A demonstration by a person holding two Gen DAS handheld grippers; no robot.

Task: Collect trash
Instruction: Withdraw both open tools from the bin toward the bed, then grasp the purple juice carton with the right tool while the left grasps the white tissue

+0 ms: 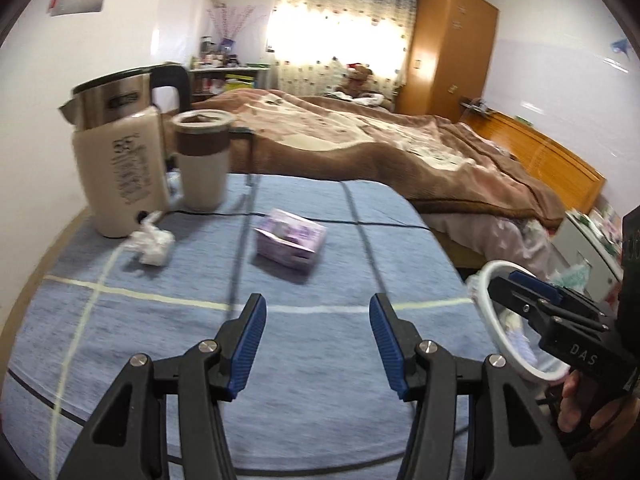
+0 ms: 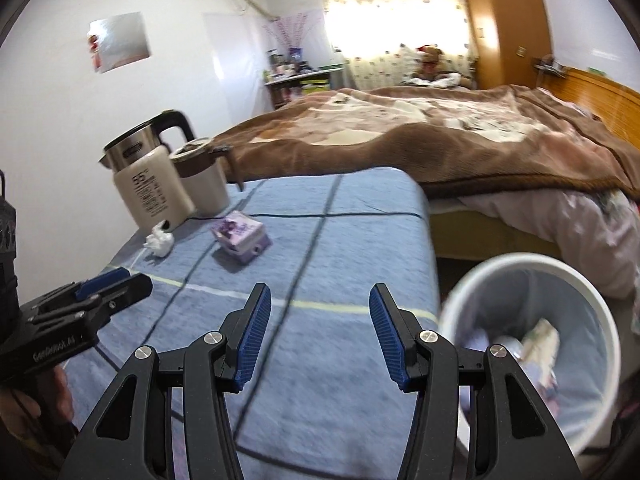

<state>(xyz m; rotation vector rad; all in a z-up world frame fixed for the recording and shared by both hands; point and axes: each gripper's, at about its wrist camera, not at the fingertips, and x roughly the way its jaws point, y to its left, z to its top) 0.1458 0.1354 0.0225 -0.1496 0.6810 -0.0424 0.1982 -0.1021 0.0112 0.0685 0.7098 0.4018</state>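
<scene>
Left gripper (image 1: 318, 322) and right gripper (image 2: 320, 312) both hover above the blue checked tablecloth (image 1: 320, 400) with jaws spread wide and nothing between the blue pads. Ahead of the left jaws and slightly left of their centre line lies a small purple tissue pack (image 1: 290, 244), and farther left a crumpled white tissue (image 1: 150, 242) rests against the base of the electric kettle (image 1: 120, 160), which stands beside a lidded cup (image 1: 204, 160). The white wastebasket (image 2: 532, 268), already holding some discarded paper, stands off the table edge to the right of the right jaws, with the bed (image 2: 440, 128) beyond.
</scene>
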